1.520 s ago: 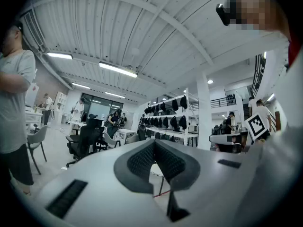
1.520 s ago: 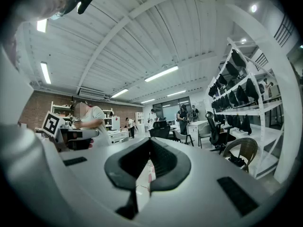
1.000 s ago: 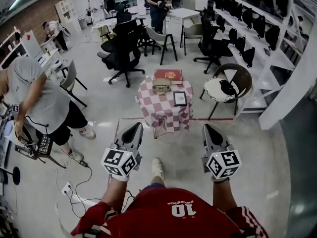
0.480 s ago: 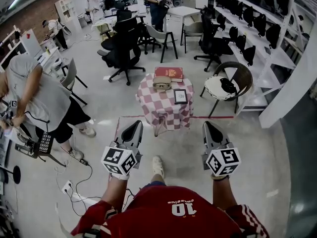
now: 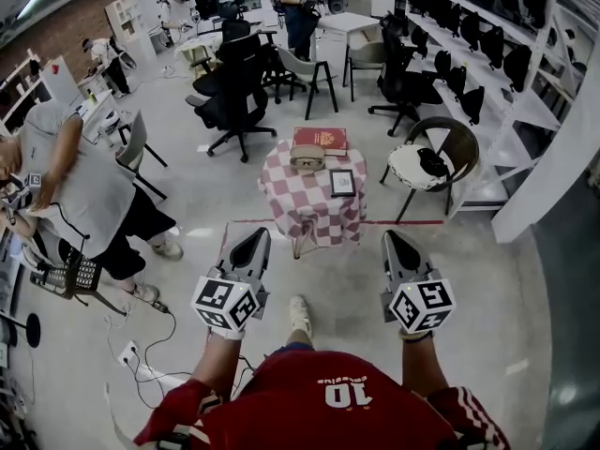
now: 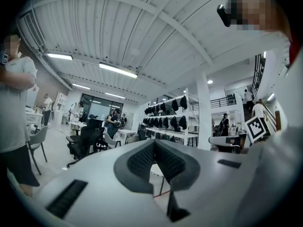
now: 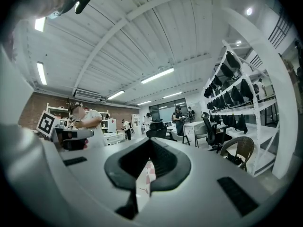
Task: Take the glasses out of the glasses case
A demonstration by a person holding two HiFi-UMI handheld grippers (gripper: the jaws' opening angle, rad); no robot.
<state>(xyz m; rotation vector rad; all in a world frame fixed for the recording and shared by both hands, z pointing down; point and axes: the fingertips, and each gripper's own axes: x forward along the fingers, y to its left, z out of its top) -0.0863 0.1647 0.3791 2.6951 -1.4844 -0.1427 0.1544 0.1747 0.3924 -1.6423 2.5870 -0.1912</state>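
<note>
Fingers: both pairs are pressed together at the tips and grip nothing. The left gripper and the right gripper are held out side by side at waist height.
Task's thing: the glasses case, a tan oval, lies on the small tabletop with the red-and-white checked cloth, towards its far side.
Neighbours: a red book sits just behind the case and a small picture frame just beside it, nearer the right gripper.
Distance: both grippers are well apart from the tabletop, with bare floor between; the person's shoe shows below them.
Step in hand: by my reading, the approach. The task proper has not begun.
Doing it well: close in squarely on the tabletop and part both pairs of fingers before reaching. One gripper can pin the base of the case while the other lifts the lid or draws the glasses out. Come in from the near side, so that the frame and the book are not knocked.
Hard to make out: the case is too small in the head view to tell whether it is open or closed, and no glasses can be made out.
Gripper views: both look out over the room. The right gripper view shows only a sliver of checked cloth below its fingertips, and neither shows the case.
</note>
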